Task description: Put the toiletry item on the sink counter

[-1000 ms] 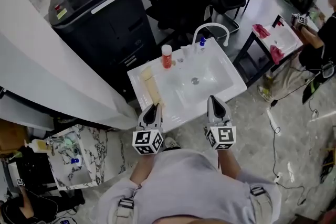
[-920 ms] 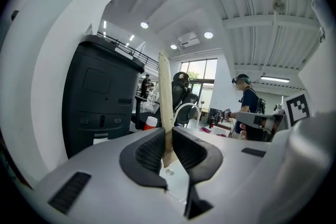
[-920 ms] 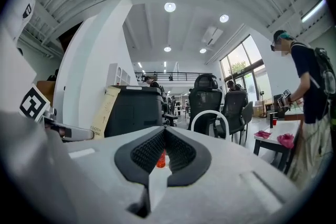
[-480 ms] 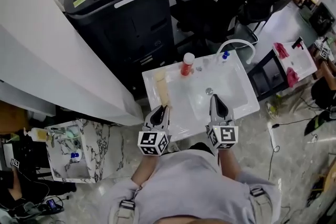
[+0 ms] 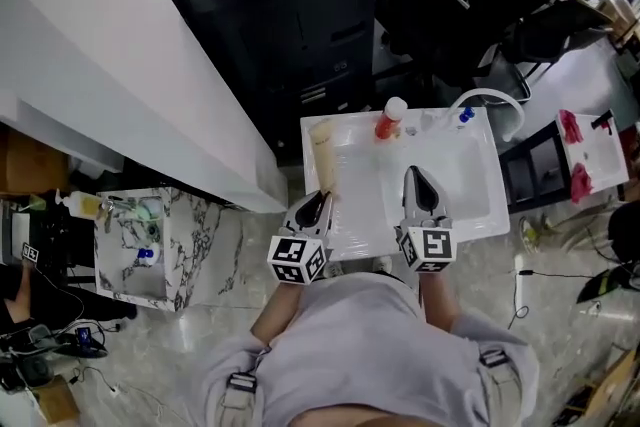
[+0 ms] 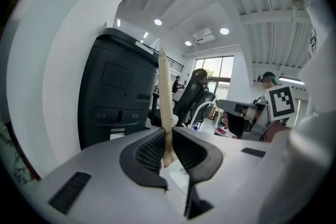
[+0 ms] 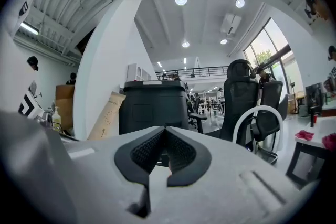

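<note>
The toiletry item (image 5: pixel 323 158) is a long, flat, tan piece with a matte, paper-like face and a crimped lower edge. It is clamped at that lower end in the left hand-held gripper (image 5: pixel 320 201). In the left gripper view the item (image 6: pixel 165 97) stands edge-on between the two ribbed black pads, which press on both its faces, and the left hand-held gripper (image 6: pixel 169 147) grasps it firmly. From the head view the item extends away from the person over the left margin of the white sink counter (image 5: pixel 362 215). Whether it touches that surface cannot be told. The right hand-held gripper (image 5: pixel 416 181) is held over the basin side of the counter, apart from the item. In its own view the right hand-held gripper (image 7: pixel 166 150) is clenched, pads together with nothing between them, and the tan item (image 7: pixel 107 115) shows off to its left. The counter is a smooth, glossy rectangular slab with a sunken basin. At its far edge stand a red bottle with a white cap (image 5: pixel 390 119) and a white arched faucet (image 5: pixel 490 100). Beyond the counter stands a large black cabinet with rounded corners (image 5: pixel 290 5). A marble-patterned stand (image 5: pixel 190 225) sits on the floor to the left.
</note>
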Demonstrator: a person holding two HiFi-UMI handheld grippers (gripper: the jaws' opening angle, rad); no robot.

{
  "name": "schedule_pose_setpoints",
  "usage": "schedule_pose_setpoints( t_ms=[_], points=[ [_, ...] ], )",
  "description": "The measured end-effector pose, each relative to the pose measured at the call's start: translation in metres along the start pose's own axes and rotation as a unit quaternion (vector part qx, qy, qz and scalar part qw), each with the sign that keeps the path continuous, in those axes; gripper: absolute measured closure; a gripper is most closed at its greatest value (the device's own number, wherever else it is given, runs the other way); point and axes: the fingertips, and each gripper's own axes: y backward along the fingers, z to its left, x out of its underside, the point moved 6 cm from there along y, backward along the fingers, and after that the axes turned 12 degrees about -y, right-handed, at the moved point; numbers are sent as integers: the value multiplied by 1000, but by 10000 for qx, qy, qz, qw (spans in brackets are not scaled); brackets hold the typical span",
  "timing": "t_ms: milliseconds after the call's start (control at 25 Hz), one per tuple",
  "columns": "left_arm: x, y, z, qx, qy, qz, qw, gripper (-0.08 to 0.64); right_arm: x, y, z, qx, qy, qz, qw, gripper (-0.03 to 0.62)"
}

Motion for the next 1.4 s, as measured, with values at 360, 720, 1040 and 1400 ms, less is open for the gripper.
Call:
schedule_pose_setpoints(
  t_ms=[360,720,1040,1400],
  points=[
    [8,-19,-8,-398,138,238,9988,518,-11,-9,-32,-305,-11,36,9995,588],
    [25,-34,-7,-636,300,496,9963,519,-7,-9,-57,-292,-174,149,9993,588],
    [41,-41,-10,-647,395,690,9947,520,-9,-16,-61,-376,-183,151,9990,588],
    [59,-46,-11,-638,440,942,9925,520,-11,-17,-63,-402,-154,152,9990,588]
  ],
)
